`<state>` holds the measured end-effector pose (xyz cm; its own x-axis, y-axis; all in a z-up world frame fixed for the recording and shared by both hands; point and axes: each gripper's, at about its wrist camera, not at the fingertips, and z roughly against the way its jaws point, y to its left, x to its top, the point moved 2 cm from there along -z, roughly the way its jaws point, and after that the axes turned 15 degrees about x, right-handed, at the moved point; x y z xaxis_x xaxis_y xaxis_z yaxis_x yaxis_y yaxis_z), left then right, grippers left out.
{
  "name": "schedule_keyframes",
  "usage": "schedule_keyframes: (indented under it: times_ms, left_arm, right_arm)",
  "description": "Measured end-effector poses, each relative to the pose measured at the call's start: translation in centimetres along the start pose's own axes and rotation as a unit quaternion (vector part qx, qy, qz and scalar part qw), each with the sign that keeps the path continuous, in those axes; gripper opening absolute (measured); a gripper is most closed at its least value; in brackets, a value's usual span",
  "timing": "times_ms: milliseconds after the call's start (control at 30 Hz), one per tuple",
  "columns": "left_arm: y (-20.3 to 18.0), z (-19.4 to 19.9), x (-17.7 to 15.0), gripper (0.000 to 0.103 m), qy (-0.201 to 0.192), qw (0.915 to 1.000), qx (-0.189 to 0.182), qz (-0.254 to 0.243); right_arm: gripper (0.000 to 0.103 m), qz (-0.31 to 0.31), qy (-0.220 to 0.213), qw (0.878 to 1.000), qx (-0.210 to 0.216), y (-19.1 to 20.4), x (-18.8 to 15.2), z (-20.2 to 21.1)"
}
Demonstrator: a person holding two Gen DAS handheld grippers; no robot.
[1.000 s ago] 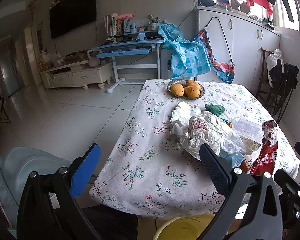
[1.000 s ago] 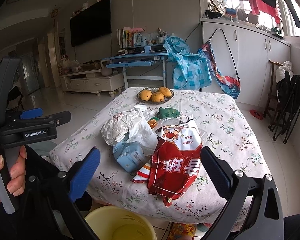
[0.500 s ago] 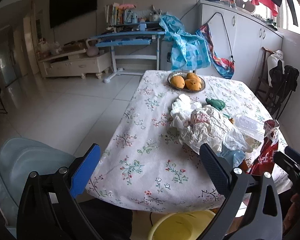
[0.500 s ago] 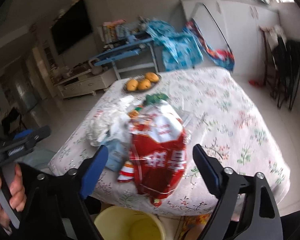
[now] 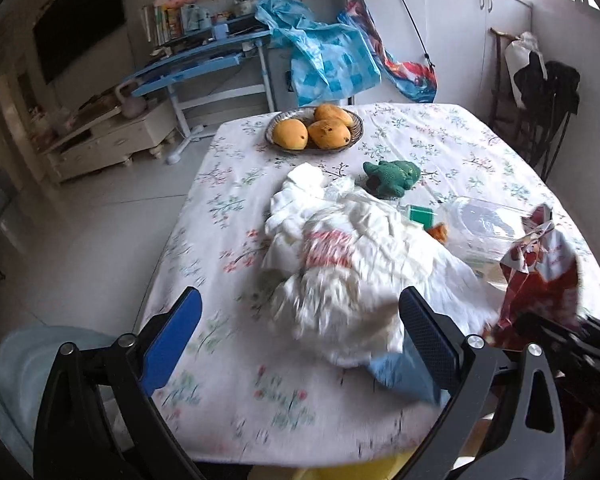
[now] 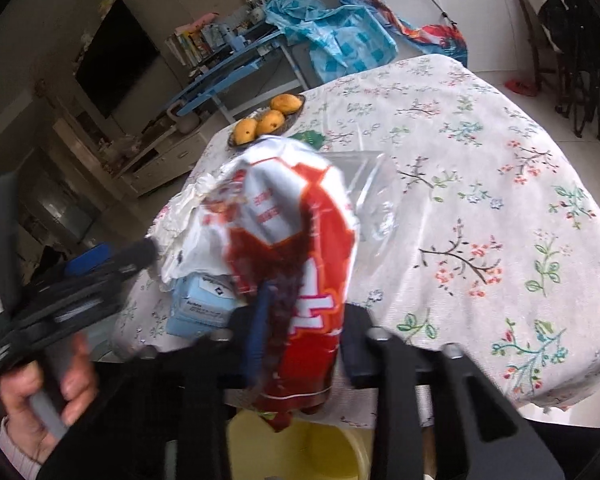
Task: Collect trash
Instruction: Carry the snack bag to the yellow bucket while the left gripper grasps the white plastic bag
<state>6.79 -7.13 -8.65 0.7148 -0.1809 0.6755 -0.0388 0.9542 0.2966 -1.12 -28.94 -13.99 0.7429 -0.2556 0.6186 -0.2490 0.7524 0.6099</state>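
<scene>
Right claw [image 6: 300,340] clamped on lower part of red snack bag [image 6: 296,240], bag lifted at near edge of bench [image 6: 500,200], directly above yellow bin [image 6: 300,448] on floor. Left claw [image 5: 300,340] spread wide, empty, aimed at white crumpled bag [image 5: 348,264] and blue tissue pack [image 5: 404,376] beneath it.

Step in hand, as judged: transfer of red bag into bin. For clean drop: bag tail centred over bin mouth, not over rim; lowered until tail sits inside before release; grip opened fully so foil does not cling to pads. Torn bag top up to avoid spilling crumbs, contents not visible.

Remaining on bench: white bag, tissue pack, clear plastic wrap [image 5: 488,228], small green-labelled item, half hidden. Green toy [image 5: 392,174] and bowl of mangoes [image 5: 314,130] probably not trash; best left. Left claw kept clear of right one near bench edge.
</scene>
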Motion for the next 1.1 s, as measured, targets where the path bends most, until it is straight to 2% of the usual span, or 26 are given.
schedule_keyframes:
  times_ms: [33,67,100,167,267,400,500,700,800,1000,1100]
  left_arm:
    - [-0.1,-0.4,0.1,0.078,0.005,0.9999,-0.009,0.005]
    - [-0.2,-0.9,0.4,0.059,0.015,0.9994,-0.029,0.013]
    - [-0.1,-1.2,0.6,0.053,0.023,0.9987,-0.041,0.022]
    - [0.2,-1.1,0.7,0.038,0.011,0.998,-0.052,0.035]
    - [1.0,-0.5,0.6,0.03,0.0,0.9972,-0.06,0.045]
    - [3.0,0.7,0.9,0.026,-0.012,0.9943,-0.074,0.077]
    - [5.2,2.4,0.9,0.026,-0.025,0.9916,-0.079,0.099]
    - [7.6,4.8,0.0,0.027,-0.028,0.9907,-0.08,0.106]
    - [7.9,5.9,-0.8,0.027,-0.026,0.9911,-0.079,0.104]
    - [7.4,7.8,-2.9,0.027,-0.02,0.9927,-0.081,0.087]
    - [6.9,8.2,-4.0,0.027,-0.012,0.9936,-0.08,0.078]
  right_arm:
    - [0.021,0.003,-0.002,1.0,0.004,0.1,0.0,0.1]
    - [0.019,0.005,-0.005,1.0,0.01,0.3,0.1,0.3]
    - [0.019,0.006,-0.007,1.0,0.013,0.4,0.2,0.3]
    - [0.017,0.009,-0.016,1.0,0.022,0.6,0.4,0.8]
    - [0.017,0.015,-0.035,0.998,0.04,1.2,0.8,1.6]
    - [0.017,0.029,-0.051,0.996,0.063,2.5,1.2,2.8]
    - [0.017,0.063,-0.035,0.995,0.074,4.2,0.6,3.2]
    - [0.017,0.132,0.071,0.984,0.099,8.2,-3.8,1.7]
    - [0.017,0.14,0.126,0.977,0.104,8.9,-6.7,0.4]
    - [0.017,0.152,0.212,0.962,0.082,9.2,-11.2,-1.9]
    - [0.022,0.148,0.251,0.954,0.066,8.4,-12.3,-3.2]
